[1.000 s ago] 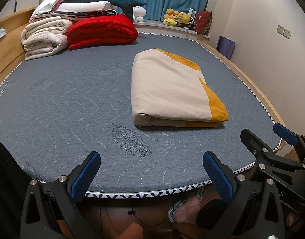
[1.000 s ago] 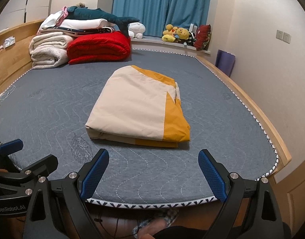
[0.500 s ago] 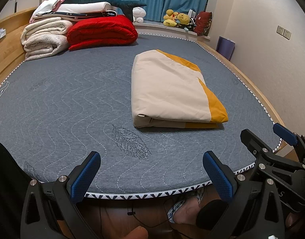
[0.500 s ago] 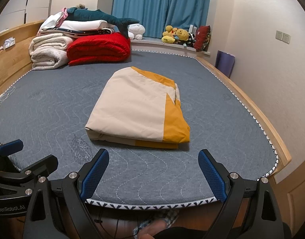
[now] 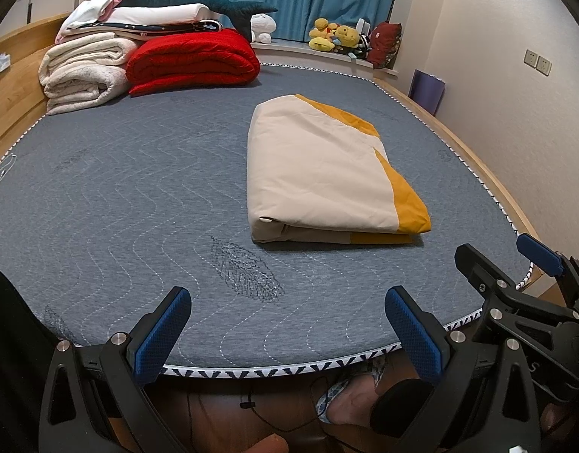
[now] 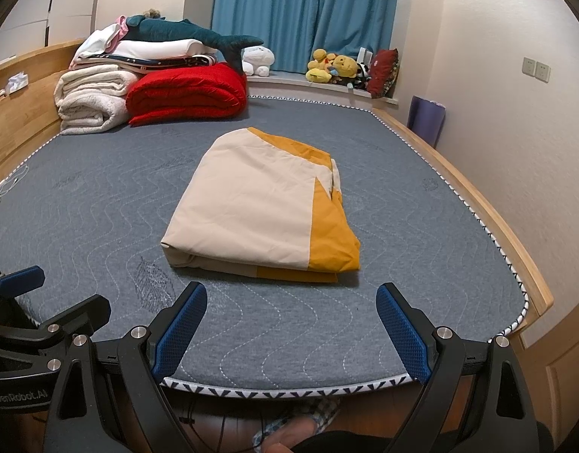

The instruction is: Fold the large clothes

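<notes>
A cream and mustard-yellow cloth (image 5: 327,177) lies folded into a thick rectangle on the grey quilted mattress (image 5: 119,196). It also shows in the right wrist view (image 6: 266,207), right of the bed's middle. My left gripper (image 5: 287,330) is open and empty, held back over the bed's near edge. My right gripper (image 6: 289,330) is open and empty at the same edge, to the right of the left one. Both are well short of the cloth.
A red quilt (image 5: 193,60), rolled white blankets (image 5: 83,71) and a plush shark (image 5: 198,0) are stacked at the far left. Plush toys (image 5: 334,36) sit on the window ledge. A wooden bed frame (image 6: 478,204) runs along the right. A slippered foot (image 5: 349,400) is below the edge.
Both grippers have drifted slightly, staying open at the bed's near edge. The folded cloth has not moved.
</notes>
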A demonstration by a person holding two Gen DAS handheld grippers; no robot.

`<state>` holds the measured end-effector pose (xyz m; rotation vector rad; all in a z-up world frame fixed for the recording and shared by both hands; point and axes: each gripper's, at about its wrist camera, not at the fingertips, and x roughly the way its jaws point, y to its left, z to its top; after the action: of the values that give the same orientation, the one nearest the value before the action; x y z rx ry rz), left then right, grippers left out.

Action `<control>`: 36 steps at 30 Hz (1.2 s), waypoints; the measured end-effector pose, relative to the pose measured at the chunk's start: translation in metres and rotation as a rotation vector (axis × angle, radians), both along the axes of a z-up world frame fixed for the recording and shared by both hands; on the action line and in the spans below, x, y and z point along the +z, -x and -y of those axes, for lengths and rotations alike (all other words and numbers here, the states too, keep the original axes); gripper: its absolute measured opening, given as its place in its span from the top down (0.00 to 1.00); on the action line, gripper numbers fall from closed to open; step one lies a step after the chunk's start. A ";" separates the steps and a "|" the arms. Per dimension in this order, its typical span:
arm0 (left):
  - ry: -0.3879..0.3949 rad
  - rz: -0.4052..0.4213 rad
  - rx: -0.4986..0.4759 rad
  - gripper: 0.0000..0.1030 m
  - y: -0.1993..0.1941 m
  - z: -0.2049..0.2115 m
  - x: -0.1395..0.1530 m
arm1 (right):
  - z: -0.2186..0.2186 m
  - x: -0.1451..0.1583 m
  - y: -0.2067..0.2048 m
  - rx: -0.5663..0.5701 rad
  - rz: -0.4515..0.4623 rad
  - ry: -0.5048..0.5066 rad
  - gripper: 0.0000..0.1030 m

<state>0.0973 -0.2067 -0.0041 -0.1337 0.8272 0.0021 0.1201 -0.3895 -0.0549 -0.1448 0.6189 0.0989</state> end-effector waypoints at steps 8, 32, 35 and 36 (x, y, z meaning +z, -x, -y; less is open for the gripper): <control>0.002 0.002 0.001 0.01 0.000 0.003 0.001 | 0.000 0.001 -0.001 0.000 0.002 -0.001 0.11; 0.002 0.003 0.003 0.01 0.000 0.004 0.001 | -0.001 0.002 -0.001 -0.003 0.003 -0.001 0.11; 0.003 0.005 0.002 0.01 -0.001 0.005 0.001 | -0.001 0.002 -0.001 -0.003 0.003 -0.003 0.11; 0.002 0.007 0.002 0.01 0.000 0.005 0.002 | -0.001 0.002 -0.002 -0.003 0.004 -0.002 0.11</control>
<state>0.0978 -0.2122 -0.0023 -0.1361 0.8201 0.0028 0.1219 -0.3884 -0.0526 -0.1417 0.6148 0.0963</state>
